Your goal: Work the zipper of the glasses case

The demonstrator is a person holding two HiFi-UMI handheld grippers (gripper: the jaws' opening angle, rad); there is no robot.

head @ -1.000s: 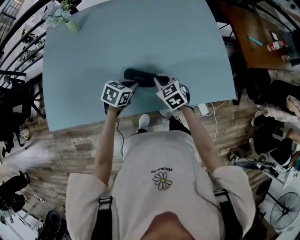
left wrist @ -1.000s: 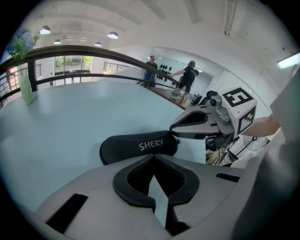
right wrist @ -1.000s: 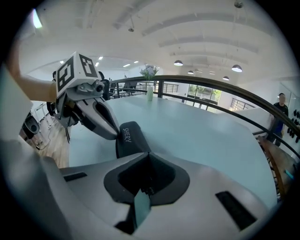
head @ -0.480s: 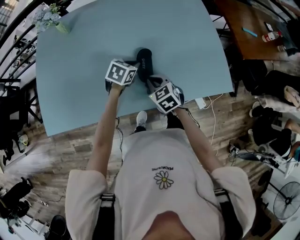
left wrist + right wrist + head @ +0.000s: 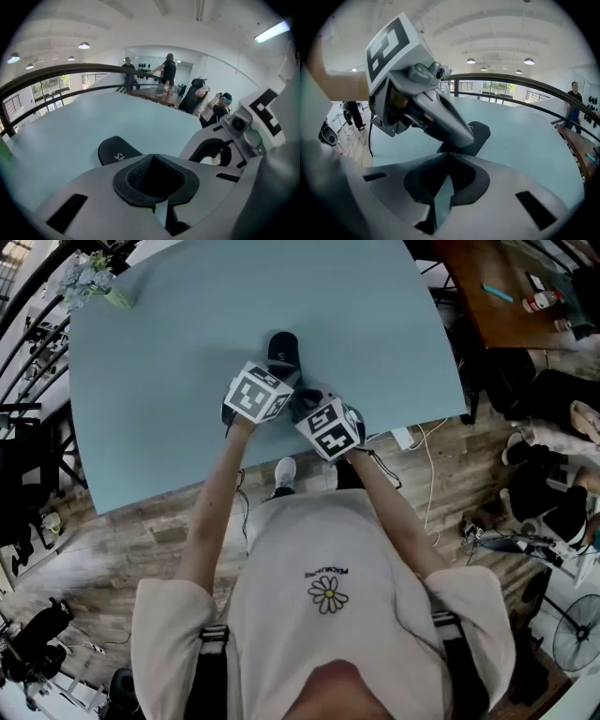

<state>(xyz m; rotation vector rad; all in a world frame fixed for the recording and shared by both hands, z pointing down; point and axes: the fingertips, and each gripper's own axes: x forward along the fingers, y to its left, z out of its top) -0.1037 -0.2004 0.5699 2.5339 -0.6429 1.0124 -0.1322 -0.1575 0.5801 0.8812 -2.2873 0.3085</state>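
At the far left of the table (image 5: pixel 169 352), well apart from the glasses case (image 5: pixel 282 347), a small bunch of flowers (image 5: pixel 92 271) is lying. The case is lying flat, its length pointing away from the person. At the case's near end the left gripper (image 5: pixel 277 377) is sitting with its jaws pressed together, and nothing is showing between them. Just right of that same end, the right gripper (image 5: pixel 306 401) is hanging close beside its partner. Its jaws are likewise meeting at the tips on nothing.

The person is probably lining up for the zipper. With both pairs of jaws together, one gripper will need to be opening enough to nip the small pull tab while the other is pinning the case body down. The pull should be running low along the zipper track, since the smooth case is likely to slide or lift.

The head view is giving the layout, but the marker cubes are hiding the jaw tips. The left gripper view is showing the case's rounded end with pale lettering just past the jaws. Only the right gripper view is showing the left gripper's closed tip planted on the case. No view is showing the zipper pull.
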